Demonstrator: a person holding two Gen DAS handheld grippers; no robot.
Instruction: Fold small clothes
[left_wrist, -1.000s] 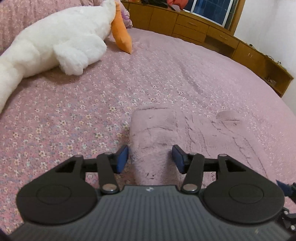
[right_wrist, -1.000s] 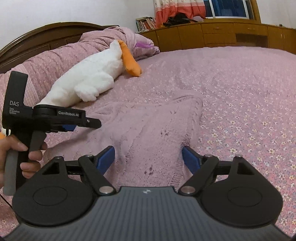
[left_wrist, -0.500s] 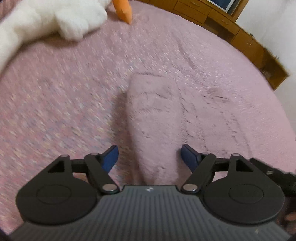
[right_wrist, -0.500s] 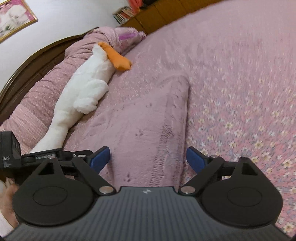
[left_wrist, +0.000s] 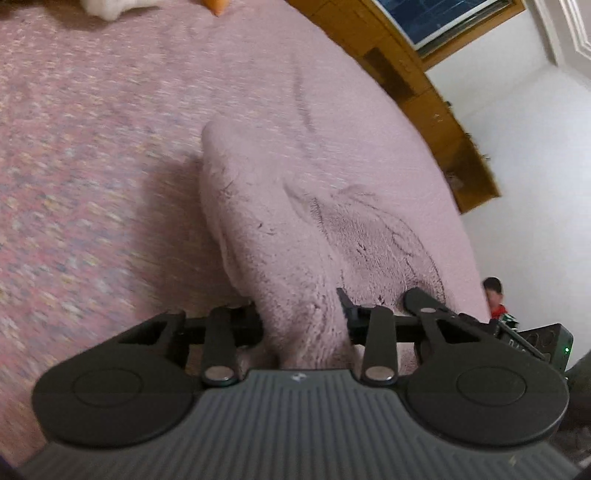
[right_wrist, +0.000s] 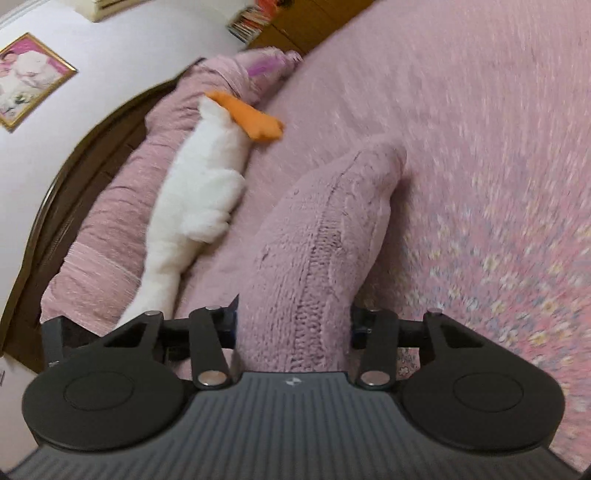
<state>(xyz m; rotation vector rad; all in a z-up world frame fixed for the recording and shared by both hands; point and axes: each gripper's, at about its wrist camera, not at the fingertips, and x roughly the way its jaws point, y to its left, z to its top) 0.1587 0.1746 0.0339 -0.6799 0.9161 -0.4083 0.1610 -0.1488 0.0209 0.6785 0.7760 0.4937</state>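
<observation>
A fuzzy pale pink knitted garment (left_wrist: 273, 221) lies on the pink flowered bedspread (left_wrist: 92, 184). My left gripper (left_wrist: 301, 314) is shut on its near edge and lifts it, so the cloth rises in a ridge toward the camera. My right gripper (right_wrist: 293, 325) is shut on another part of the same garment (right_wrist: 325, 229), also raised off the bed. The fingertips of both grippers are mostly buried in the cloth. The right gripper's body (left_wrist: 532, 339) shows at the right edge of the left wrist view.
A white plush goose with an orange beak (right_wrist: 207, 192) lies along the pillows (right_wrist: 122, 206) by the dark headboard. Wooden cabinets (left_wrist: 436, 110) run along the far side of the bed. A child (left_wrist: 493, 297) stands by the wall at the right.
Both grippers were open over the flat garment; they have closed on its near edge and lifted it, tilting as they rise. The garment now stands up in ridges.
</observation>
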